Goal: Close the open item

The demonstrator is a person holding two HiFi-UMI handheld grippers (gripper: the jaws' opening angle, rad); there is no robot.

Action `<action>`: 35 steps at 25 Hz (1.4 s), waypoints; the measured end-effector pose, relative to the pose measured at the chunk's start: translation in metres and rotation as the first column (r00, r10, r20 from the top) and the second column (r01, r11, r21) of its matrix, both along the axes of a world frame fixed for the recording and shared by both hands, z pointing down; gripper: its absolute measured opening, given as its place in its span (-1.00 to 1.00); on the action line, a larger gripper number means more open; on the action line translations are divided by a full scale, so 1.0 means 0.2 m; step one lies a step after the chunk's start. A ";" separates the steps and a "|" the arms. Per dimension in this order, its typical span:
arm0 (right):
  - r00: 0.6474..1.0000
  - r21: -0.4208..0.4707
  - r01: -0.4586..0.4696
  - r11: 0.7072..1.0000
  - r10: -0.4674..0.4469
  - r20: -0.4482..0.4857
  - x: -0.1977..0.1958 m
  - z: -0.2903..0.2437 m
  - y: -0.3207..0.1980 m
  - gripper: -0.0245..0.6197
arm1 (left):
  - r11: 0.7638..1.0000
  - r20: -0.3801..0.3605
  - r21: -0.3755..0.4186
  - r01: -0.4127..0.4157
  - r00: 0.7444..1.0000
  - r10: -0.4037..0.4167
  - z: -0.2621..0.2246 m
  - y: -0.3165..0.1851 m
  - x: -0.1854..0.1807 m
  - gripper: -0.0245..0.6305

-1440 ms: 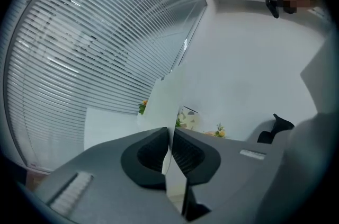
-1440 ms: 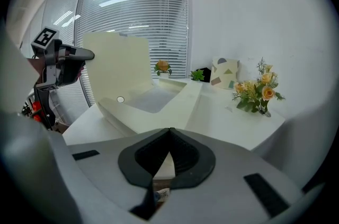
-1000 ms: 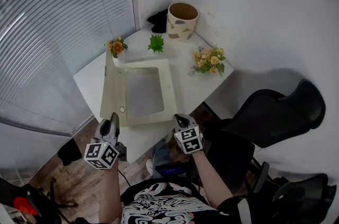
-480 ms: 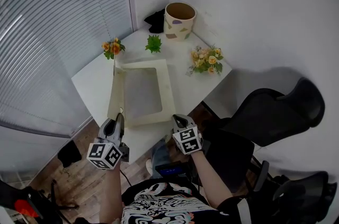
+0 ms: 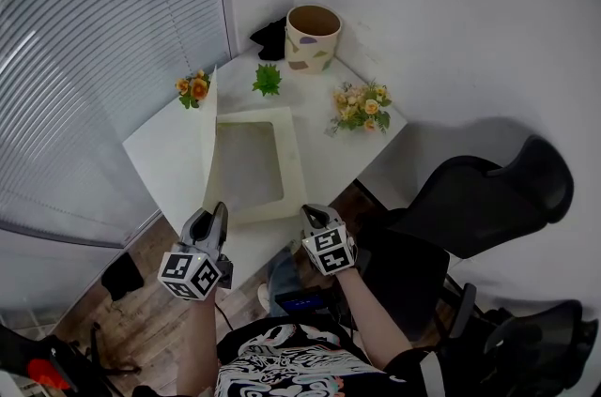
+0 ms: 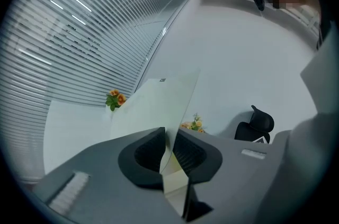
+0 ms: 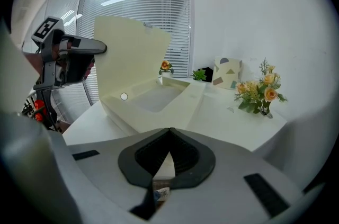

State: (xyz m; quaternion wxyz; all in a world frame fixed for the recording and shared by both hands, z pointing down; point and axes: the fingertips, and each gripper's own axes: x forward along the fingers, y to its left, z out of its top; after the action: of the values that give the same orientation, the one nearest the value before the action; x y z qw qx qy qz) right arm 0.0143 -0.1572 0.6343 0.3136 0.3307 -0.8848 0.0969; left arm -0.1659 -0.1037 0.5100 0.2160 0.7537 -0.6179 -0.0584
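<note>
Nearest the person, the right hand-held gripper (image 5: 311, 215) hovers at the front edge of the desk (image 5: 333, 146). Its jaws are clenched together on nothing, just short of the cream box (image 5: 293, 160). The left hand-held gripper (image 5: 215, 219) is at the box's near left corner. Its jaws have just been opening and now stand slightly apart, released, with the thin near edge of the lid (image 5: 183, 156) running up between them. The box lies in the middle of the white desk with its shallow base flat and its lid raised steeply along the left side, not yet shut. A small round dot (image 7: 123, 96) shows on the base near that corner. Beyond the box stand orange flowers (image 5: 192, 87) on the left, a small green plant (image 5: 267, 79) in the middle and a yellow bouquet (image 5: 362, 104) on the right. In the far corner sits a speckled pot (image 5: 312, 37) with a black thing (image 5: 268, 37) just beside it. A black office chair (image 5: 484, 203) stands to the right of the desk, and window blinds (image 5: 94, 29) fill the left side.
</note>
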 end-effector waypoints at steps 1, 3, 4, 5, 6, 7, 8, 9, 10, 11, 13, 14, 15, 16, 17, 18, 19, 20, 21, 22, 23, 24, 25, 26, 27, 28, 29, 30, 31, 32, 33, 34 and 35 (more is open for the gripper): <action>1.000 0.003 0.000 1.000 0.000 0.000 0.00 0.00 0.00 -0.92 | 1.000 0.000 -0.001 -0.004 1.000 0.004 0.00 0.00 0.01 -0.81; 1.000 0.000 -0.003 1.000 0.003 -0.001 0.01 0.01 0.00 -0.92 | 1.000 0.001 -0.002 -0.012 1.000 0.012 0.00 0.00 0.02 -0.81; 1.000 -0.004 -0.003 1.000 0.003 -0.002 0.01 0.01 0.00 -0.92 | 1.000 0.004 -0.003 -0.017 1.000 0.017 0.00 -0.01 0.03 -0.80; 1.000 -0.007 -0.001 1.000 0.001 -0.002 0.01 0.01 0.00 -0.92 | 1.000 0.012 -0.004 -0.024 1.000 0.024 0.01 -0.01 0.03 -0.80; 1.000 -0.009 0.001 1.000 -0.001 -0.002 0.00 0.00 0.01 -0.92 | 0.999 0.023 -0.007 -0.031 0.999 0.032 0.01 -0.01 0.04 -0.80; 1.000 -0.008 0.002 1.000 -0.002 -0.001 0.00 0.00 0.01 -0.92 | 0.999 0.035 -0.009 -0.040 0.999 0.041 0.01 -0.01 0.05 -0.80; 1.000 -0.007 0.002 1.000 -0.002 0.001 0.00 0.00 0.01 -0.92 | 0.999 0.042 -0.011 -0.049 0.998 0.050 0.01 -0.01 0.07 -0.80; 1.000 -0.006 0.002 1.000 -0.002 0.002 0.00 0.00 0.01 -0.92 | 0.998 0.044 -0.013 -0.058 0.997 0.058 0.01 -0.01 0.08 -0.80; 1.000 -0.004 0.001 1.000 -0.001 0.002 0.00 -0.01 0.02 -0.92 | 0.998 0.043 -0.015 -0.064 0.997 0.065 0.02 -0.01 0.09 -0.79; 1.000 -0.004 0.001 1.000 -0.001 0.002 0.00 0.00 0.02 -0.92 | 0.997 0.042 -0.017 -0.070 0.997 0.070 0.02 -0.02 0.09 -0.79; 1.000 -0.004 0.002 1.000 -0.002 0.001 0.00 0.00 0.01 -0.92 | 0.996 0.044 -0.022 -0.081 0.996 0.082 0.03 -0.03 0.11 -0.79; 1.000 -0.004 0.002 1.000 -0.002 0.001 0.00 0.00 0.01 -0.92 | 0.996 0.047 -0.025 -0.088 0.995 0.089 0.03 -0.03 0.12 -0.79; 1.000 -0.004 0.001 1.000 -0.001 0.002 0.00 0.00 0.01 -0.92 | 0.995 0.050 -0.028 -0.095 0.994 0.096 0.04 -0.04 0.13 -0.79; 1.000 -0.003 -0.001 1.000 0.001 0.005 0.00 0.00 0.01 -0.92 | 0.994 0.055 -0.031 -0.103 0.993 0.105 0.04 -0.04 0.14 -0.78; 1.000 -0.003 -0.003 1.000 0.003 0.008 0.00 0.01 0.00 -0.91 | 0.993 0.064 -0.035 -0.112 0.991 0.114 0.05 -0.04 0.15 -0.78; 1.000 -0.005 -0.003 1.000 0.003 0.009 0.00 0.01 0.01 -0.92 | 0.992 0.078 -0.040 -0.122 0.989 0.125 0.05 -0.05 0.16 -0.78; 1.000 -0.006 -0.002 1.000 0.002 0.009 0.00 0.01 0.01 -0.92 | 0.990 0.094 -0.046 -0.134 0.986 0.138 0.06 -0.05 0.18 -0.78; 1.000 -0.008 -0.001 1.000 0.001 0.007 0.00 0.00 0.01 -0.92 | 0.988 0.110 -0.052 -0.146 0.982 0.151 0.06 -0.06 0.19 -0.78; 1.000 -0.008 0.000 1.000 0.000 0.004 0.00 0.00 0.01 -0.92 | 0.986 0.123 -0.058 -0.157 0.979 0.163 0.07 -0.06 0.21 -0.78; 1.000 -0.008 0.000 1.000 0.000 0.003 0.00 0.00 0.01 -0.92 | 0.984 0.133 -0.063 -0.167 0.976 0.174 0.07 -0.06 0.22 -0.78; 1.000 -0.009 0.000 1.000 0.000 0.004 0.00 0.00 0.01 -0.92 | 0.982 0.140 -0.069 -0.176 0.973 0.184 0.08 -0.07 0.23 -0.78; 1.000 -0.010 0.000 1.000 0.000 0.004 0.00 0.00 0.01 -0.92 | 0.980 0.145 -0.073 -0.184 0.970 0.194 0.08 -0.07 0.24 -0.78; 1.000 -0.012 0.000 1.000 0.000 0.005 0.00 0.00 0.01 -0.92 | 0.978 0.147 -0.077 -0.192 0.968 0.202 0.09 -0.08 0.25 -0.78; 1.000 -0.013 0.002 1.000 -0.002 0.005 0.00 0.00 0.01 -0.92 | 0.977 0.148 -0.080 -0.199 0.967 0.209 0.09 -0.08 0.26 -0.77; 1.000 -0.015 0.004 1.000 -0.004 0.005 0.00 0.00 0.01 -0.92 | 0.975 0.152 -0.084 -0.207 0.964 0.217 0.10 -0.08 0.27 -0.77; 1.000 -0.016 0.006 1.000 -0.006 0.004 0.00 0.00 0.01 -0.92 | 0.973 0.161 -0.089 -0.215 0.960 0.227 0.10 -0.09 0.28 -0.77; 1.000 -0.016 0.007 1.000 -0.007 0.004 0.00 0.00 0.01 -0.92 | 0.970 0.176 -0.096 -0.225 0.955 0.239 0.11 -0.09 0.30 -0.77; 1.000 -0.015 0.008 1.000 -0.008 0.004 0.00 0.00 0.01 -0.92 | 0.966 0.189 -0.103 -0.236 0.949 0.252 0.12 -0.09 0.31 -0.77; 1.000 -0.013 0.007 1.000 -0.007 0.005 0.00 0.00 0.01 -0.92 | 0.963 0.196 -0.110 -0.246 0.944 0.264 0.12 -0.10 0.32 -0.76; 1.000 -0.012 0.007 1.000 -0.007 0.005 0.00 0.00 0.00 -0.92 | 0.960 0.200 -0.115 -0.255 0.941 0.274 0.13 -0.10 0.33 -0.76; 1.000 -0.014 0.008 1.000 -0.008 0.004 0.00 0.00 0.00 -0.92 | 0.958 0.203 -0.121 -0.262 0.938 0.282 0.14 -0.11 0.34 -0.76; 1.000 -0.018 0.010 1.000 -0.010 0.003 0.00 0.00 0.01 -0.92 | 0.955 0.205 -0.125 -0.268 0.935 0.289 0.15 -0.11 0.35 -0.76; 1.000 -0.021 0.011 1.000 -0.011 0.001 0.00 0.00 0.01 -0.92 | 0.953 0.206 -0.129 -0.273 0.933 0.295 0.15 -0.12 0.36 -0.76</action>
State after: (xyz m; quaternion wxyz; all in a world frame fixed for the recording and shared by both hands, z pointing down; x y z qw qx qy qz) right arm 0.0137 -0.1555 0.6348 0.3171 0.3223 -0.8858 0.1046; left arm -0.0946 -0.1274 0.5403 0.1882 0.8255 -0.5246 0.0885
